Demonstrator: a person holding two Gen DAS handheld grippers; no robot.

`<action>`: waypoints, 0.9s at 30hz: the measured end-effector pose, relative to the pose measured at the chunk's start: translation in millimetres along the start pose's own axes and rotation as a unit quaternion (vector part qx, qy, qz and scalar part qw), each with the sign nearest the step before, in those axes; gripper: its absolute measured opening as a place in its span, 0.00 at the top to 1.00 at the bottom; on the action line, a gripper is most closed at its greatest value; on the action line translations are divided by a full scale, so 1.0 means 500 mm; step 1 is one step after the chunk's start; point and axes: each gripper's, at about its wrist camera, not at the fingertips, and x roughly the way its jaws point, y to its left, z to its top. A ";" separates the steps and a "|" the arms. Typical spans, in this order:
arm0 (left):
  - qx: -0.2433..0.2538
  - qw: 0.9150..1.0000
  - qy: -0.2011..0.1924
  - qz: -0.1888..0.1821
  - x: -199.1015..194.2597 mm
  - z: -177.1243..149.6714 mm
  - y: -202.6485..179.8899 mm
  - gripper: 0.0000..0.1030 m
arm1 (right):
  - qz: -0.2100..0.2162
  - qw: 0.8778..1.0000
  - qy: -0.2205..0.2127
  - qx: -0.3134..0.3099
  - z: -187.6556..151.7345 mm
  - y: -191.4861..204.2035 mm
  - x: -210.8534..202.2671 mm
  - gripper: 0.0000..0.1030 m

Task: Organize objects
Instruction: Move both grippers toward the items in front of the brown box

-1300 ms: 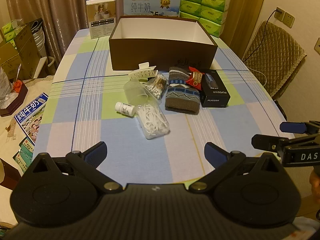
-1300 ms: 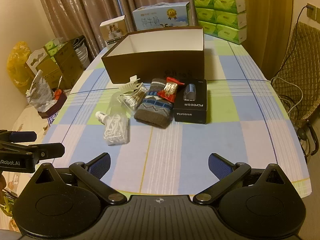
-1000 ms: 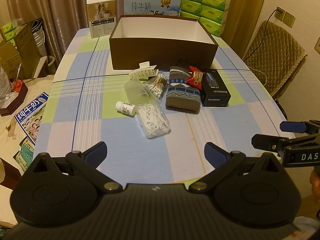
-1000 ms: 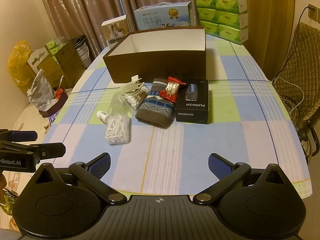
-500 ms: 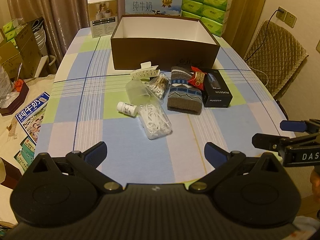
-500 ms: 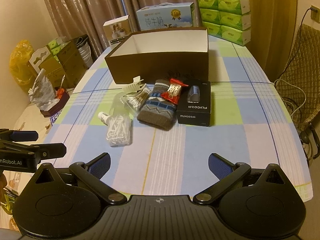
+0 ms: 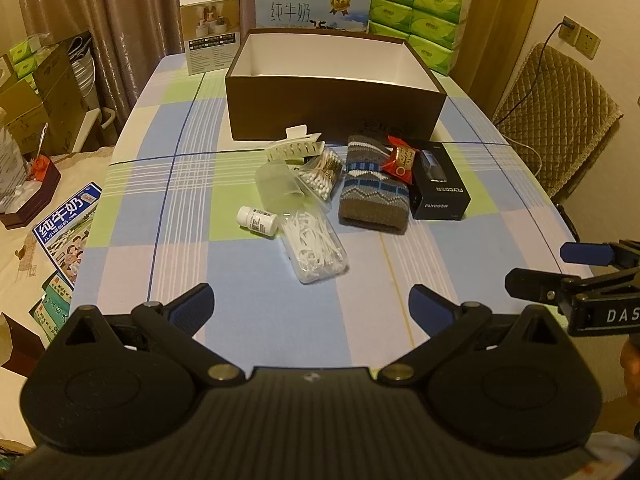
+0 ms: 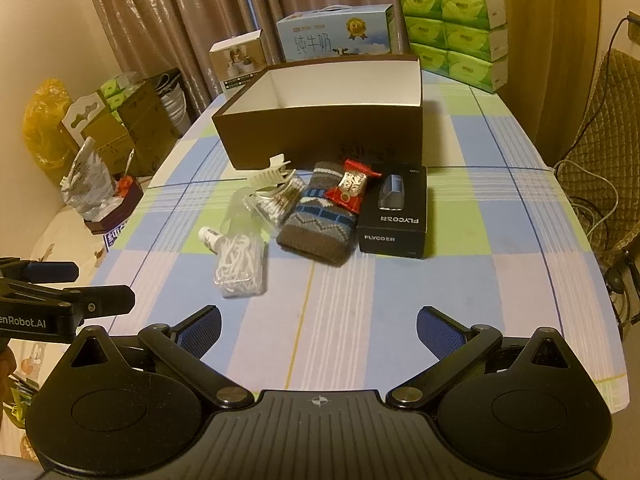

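Note:
An open brown box [image 7: 336,108] [image 8: 320,136] with a white inside stands at the table's middle back. In front of it lie a white hair claw [image 7: 294,148], a cotton swab pack [image 7: 322,174], a clear bag of floss picks [image 7: 314,246] [image 8: 240,268], a small white bottle [image 7: 258,220], a knitted sleeve [image 7: 374,190] [image 8: 320,216], a red candy [image 7: 402,158] [image 8: 350,188] and a black FLYCO box [image 7: 438,186] [image 8: 396,216]. My left gripper [image 7: 312,306] and right gripper [image 8: 318,328] are open and empty, near the table's front edge.
A milk carton [image 7: 312,6], a small product box [image 7: 210,32] and green tissue packs [image 7: 418,10] stand behind the brown box. A padded chair [image 7: 560,120] is at the right. Cardboard boxes [image 8: 132,128] and papers [image 7: 64,232] lie left of the table.
Both grippers have eased slightly forward toward the objects, both still open. Nothing on the table has moved.

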 end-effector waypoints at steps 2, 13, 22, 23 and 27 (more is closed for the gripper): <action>-0.001 1.000 0.000 0.001 0.001 0.002 0.000 0.01 | 0.001 1.000 0.000 0.000 0.003 0.000 0.001 0.02; -0.012 1.000 0.002 0.012 0.008 0.014 0.003 0.01 | 0.010 1.000 0.002 0.002 0.013 -0.014 0.009 0.02; -0.027 0.999 0.006 0.031 0.027 0.027 0.020 0.01 | 0.008 1.000 0.003 0.016 0.032 -0.048 0.022 0.02; -0.030 0.999 0.006 0.033 0.030 0.028 0.022 0.01 | 0.004 1.000 0.003 0.016 0.034 -0.053 0.024 0.02; -0.040 0.998 0.011 0.044 0.044 0.032 0.029 0.01 | -0.001 1.000 0.002 0.013 0.041 -0.069 0.033 0.02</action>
